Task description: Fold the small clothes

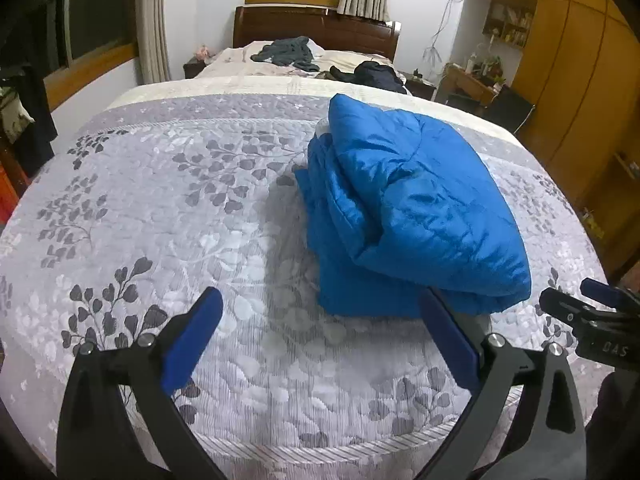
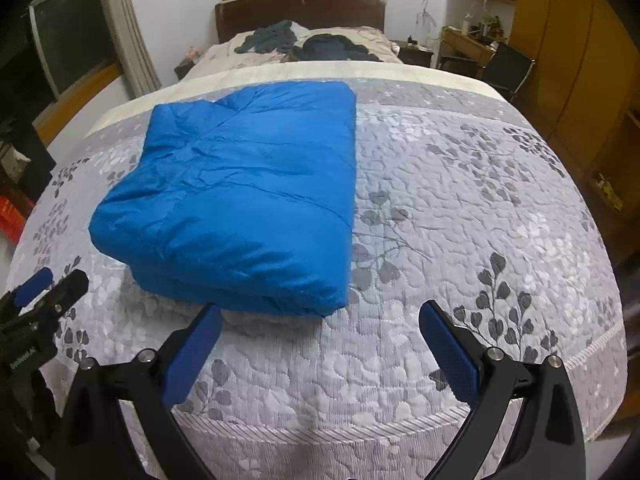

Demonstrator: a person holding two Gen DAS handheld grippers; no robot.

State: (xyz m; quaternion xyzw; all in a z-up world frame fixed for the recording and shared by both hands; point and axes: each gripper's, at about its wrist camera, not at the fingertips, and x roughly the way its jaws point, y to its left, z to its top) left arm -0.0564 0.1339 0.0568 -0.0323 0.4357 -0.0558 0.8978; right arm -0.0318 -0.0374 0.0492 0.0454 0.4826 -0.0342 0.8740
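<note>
Jacket point(image 2: 240, 200), folded, lies lengthwise toward the headboard point(image 2: 300, 12); both grippers' jaws gape wide, empty.

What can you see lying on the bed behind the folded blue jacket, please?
Behind the blue jacket, two dark heaps of clothing lie on the pillows near the headboard. Whatever sits directly under the jacket is covered; only the floral quilt shows around it.

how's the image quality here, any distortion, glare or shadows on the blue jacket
Left wrist view: strong fisheye bends the bedspread edges into a dome, with dark vignette corners; the folded blue jacket shows a soft sheen, and a faint shadow lies to its left. Right wrist view: same barrel warp, and the jacket is evenly lit with a mild sheen; the far clothes are soft.
</note>
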